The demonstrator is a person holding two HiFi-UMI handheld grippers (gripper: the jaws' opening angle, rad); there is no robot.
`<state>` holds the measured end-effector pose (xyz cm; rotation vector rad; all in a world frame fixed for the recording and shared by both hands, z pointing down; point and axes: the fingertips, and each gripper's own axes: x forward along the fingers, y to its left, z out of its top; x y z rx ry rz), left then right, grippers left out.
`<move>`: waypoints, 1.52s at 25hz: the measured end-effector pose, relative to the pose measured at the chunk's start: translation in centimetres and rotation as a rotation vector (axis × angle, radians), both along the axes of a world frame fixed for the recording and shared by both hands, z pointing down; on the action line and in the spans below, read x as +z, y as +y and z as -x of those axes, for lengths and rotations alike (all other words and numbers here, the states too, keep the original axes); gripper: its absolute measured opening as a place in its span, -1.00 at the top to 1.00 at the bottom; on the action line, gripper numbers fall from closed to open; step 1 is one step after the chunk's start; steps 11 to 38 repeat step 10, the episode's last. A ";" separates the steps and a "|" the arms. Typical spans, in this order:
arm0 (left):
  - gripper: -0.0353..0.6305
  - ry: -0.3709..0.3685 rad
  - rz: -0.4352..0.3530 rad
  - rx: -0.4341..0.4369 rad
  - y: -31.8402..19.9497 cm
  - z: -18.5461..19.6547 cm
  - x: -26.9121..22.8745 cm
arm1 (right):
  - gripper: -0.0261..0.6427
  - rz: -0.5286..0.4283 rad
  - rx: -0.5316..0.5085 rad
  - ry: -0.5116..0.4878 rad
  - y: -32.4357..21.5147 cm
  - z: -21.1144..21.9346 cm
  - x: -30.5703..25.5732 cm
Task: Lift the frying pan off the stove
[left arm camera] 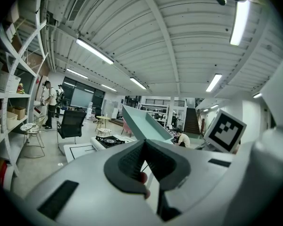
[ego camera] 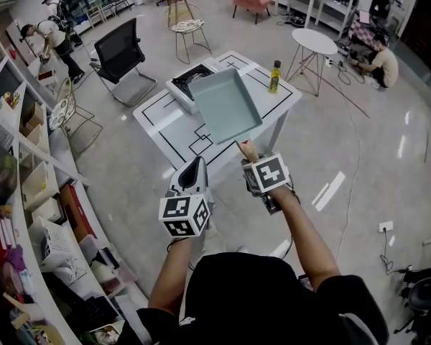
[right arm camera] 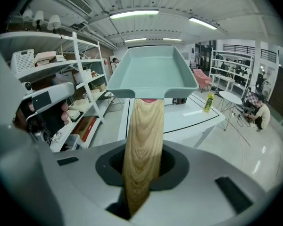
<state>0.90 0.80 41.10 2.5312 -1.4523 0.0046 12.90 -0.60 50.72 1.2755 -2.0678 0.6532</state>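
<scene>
While your right gripper (right arm camera: pixel 141 168) pinches the pan's (ego camera: pixel 225 105) handle (right arm camera: pixel 142 135), hold it level above the stove (ego camera: pixel 190 81); left gripper (left arm camera: pixel 145 144) is pressed together, empty.

Closed left gripper (ego camera: pixel 195 162), clamped right gripper (ego camera: pixel 249 157)

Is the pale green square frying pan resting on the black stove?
No, the right gripper holds the pan by its wooden handle, tilted in the air above the stove.
</scene>
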 end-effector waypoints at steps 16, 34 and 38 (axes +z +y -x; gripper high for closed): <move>0.87 -0.004 -0.001 -0.002 0.6 0.4 0.0 | 0.78 -0.003 0.004 -0.009 0.5 0.4 -0.1; 0.87 -0.004 -0.001 -0.002 0.6 0.4 0.0 | 0.78 -0.003 0.004 -0.009 0.5 0.4 -0.1; 0.87 -0.004 -0.001 -0.002 0.6 0.4 0.0 | 0.78 -0.003 0.004 -0.009 0.5 0.4 -0.1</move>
